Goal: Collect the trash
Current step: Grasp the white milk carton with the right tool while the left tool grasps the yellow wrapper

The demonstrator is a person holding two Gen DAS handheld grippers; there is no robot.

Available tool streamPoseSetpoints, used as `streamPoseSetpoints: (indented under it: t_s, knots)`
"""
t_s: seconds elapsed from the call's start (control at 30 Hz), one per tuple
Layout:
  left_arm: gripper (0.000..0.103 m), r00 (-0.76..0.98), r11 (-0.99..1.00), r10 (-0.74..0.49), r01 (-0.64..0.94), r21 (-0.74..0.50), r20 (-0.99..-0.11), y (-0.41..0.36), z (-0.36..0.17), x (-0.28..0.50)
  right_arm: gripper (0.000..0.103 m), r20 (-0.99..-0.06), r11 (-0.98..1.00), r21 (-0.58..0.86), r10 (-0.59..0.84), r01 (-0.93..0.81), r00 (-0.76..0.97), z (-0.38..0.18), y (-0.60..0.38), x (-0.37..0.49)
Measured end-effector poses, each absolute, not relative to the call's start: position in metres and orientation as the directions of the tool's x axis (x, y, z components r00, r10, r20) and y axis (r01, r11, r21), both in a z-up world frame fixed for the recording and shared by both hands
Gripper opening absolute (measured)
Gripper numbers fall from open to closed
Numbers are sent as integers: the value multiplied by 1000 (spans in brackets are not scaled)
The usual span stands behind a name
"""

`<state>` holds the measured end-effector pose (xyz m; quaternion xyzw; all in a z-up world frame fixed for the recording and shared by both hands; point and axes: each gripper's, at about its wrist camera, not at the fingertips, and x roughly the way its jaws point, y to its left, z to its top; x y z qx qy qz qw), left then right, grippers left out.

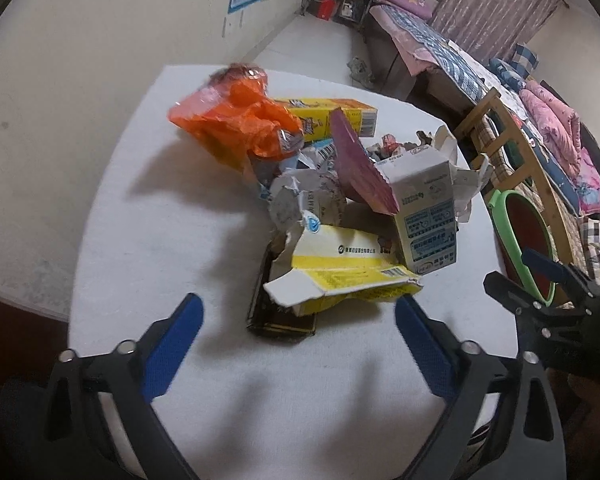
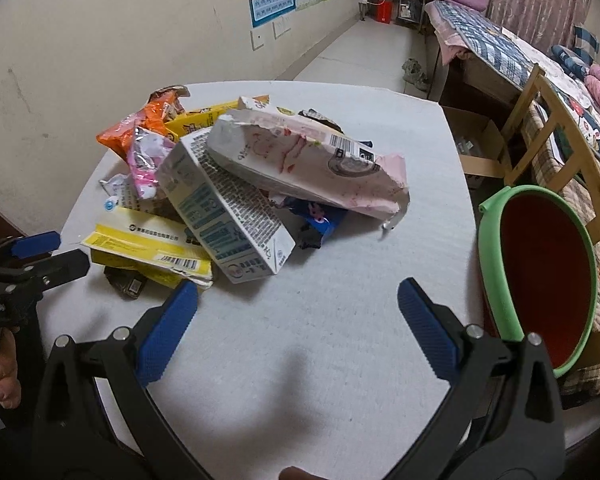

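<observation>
A: Left tool (image 1: 298,312)? Right tool (image 2: 298,300)?
B: Both spread wide, grasping nothing, poised over bare white surface (image 2: 340,320).
A: Trash pile (image 2: 236,184)?
B: Heaped mid-surface; clear margin right, toward green-rimmed bin (image 2: 496,280) past the edge.

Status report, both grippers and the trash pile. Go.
Left gripper open, empty, at yellow carton. Right gripper open, empty, short of milk carton. Bin beside table, unobstructed.
</observation>
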<state>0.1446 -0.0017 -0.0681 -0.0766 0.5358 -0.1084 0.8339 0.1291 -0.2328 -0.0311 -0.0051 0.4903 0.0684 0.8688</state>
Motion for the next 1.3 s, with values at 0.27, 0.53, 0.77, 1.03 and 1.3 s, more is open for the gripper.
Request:
streamPoseSetpoints:
  t_s: [0.27,0.53,0.77,1.03,1.3]
  knots:
    - [88,366,958,-288,106,-268,-885,-8,-85,171,98,-860,988,70,128,-135,493,-42,-233,140]
    - [51,310,941,-335,161,-298,-890,-17,-97,180,98,-860,984,87,153,-155,487,-48,-226,151]
    - [38,326,936,-343,200,-291,-881,-18,-95,170,98,-848,975,109,193,-193,493,-47,-221,162]
    - [20,308,917,-393,207,-342,-866,-4,-91,162,92,-858,960,130,235,-249,457,-59,-202,177]
    - [20,281,902,-423,219,-372,-861,-6,-102,161,75,-877,949,115,236,-294,419,-75,-190,183]
